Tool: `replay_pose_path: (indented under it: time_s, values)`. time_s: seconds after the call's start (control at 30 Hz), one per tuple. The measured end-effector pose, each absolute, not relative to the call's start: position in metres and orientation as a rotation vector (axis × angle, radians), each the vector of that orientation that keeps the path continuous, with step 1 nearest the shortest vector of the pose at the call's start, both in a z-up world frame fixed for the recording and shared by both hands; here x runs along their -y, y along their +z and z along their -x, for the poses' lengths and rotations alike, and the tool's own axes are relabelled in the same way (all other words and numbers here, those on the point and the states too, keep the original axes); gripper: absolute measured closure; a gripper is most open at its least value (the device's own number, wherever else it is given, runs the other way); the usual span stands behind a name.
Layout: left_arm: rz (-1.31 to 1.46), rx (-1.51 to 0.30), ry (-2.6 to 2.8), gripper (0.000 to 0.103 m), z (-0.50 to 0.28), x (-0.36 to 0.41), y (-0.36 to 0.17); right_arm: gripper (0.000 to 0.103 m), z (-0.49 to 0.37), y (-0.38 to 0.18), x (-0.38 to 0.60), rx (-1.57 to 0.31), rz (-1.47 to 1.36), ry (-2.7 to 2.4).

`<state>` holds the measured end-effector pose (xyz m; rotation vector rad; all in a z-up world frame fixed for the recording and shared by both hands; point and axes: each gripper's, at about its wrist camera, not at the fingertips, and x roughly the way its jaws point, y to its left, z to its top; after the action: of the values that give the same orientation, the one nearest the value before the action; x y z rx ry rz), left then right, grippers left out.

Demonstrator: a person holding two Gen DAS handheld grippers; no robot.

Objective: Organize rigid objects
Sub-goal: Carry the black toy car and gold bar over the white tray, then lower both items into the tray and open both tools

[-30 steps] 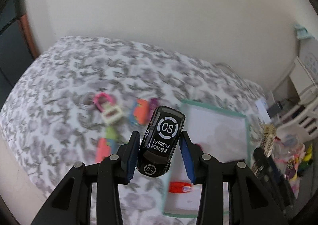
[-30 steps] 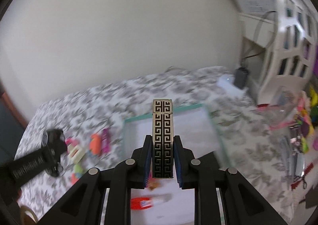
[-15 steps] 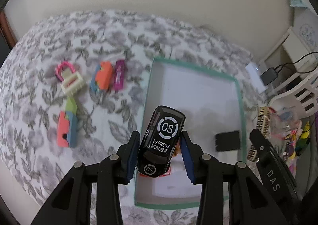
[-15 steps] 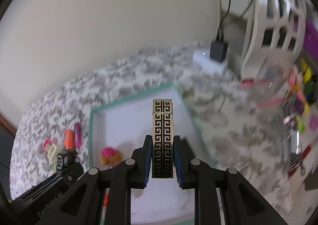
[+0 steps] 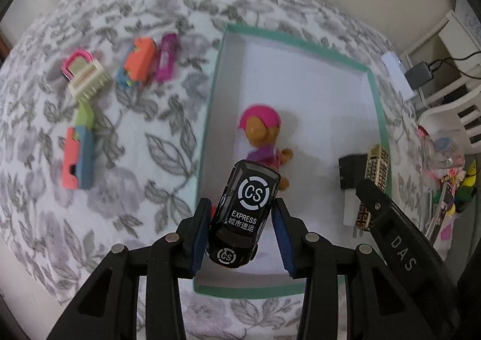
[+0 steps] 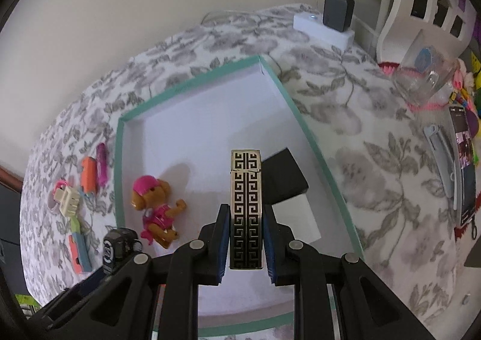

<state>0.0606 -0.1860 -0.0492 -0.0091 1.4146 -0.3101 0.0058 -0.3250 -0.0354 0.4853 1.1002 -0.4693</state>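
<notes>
Both tongs lowered over tray [image 5: 375, 90], left tongs [image 5: 242, 233] gripping car [image 5: 243, 210]

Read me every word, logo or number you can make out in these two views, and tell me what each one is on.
"CS", ringed, on the roof of the black toy car held in the left gripper.
"EXPRESS" with Chinese characters "城市速运" beneath, also on its roof.
"CS", smaller, ringed, on the car's near end.
"DAS" on the right gripper's arm in the left view.
The gold-and-black patterned lighter bears only a key pattern, no text.
The phone screen is too small to read.
</notes>
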Motion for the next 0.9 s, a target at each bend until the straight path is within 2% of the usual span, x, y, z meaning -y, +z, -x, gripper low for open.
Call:
replay_pose_path:
  time_s: [0.3, 0.63, 0.9]
  values:
    - [0.019, -1.484, -0.31, 0.06, -0.057, 0.186, -0.068, 0.081, -0.006, -0.055, 0.323, -1.178, -0.515, -0.453]
    - [-0.016, -1.474, -0.292, 0.06, -0.057, 0.194, -0.072, 0.079, -0.006, -0.067, 0.324, -1.216, -0.551, -0.442]
    - [0.015, -1.489, -0.296, 0.056, -0.058, 0.187, -0.072, 0.079, -0.007, -0.064, 0.325, -1.212, -0.542, -0.446]
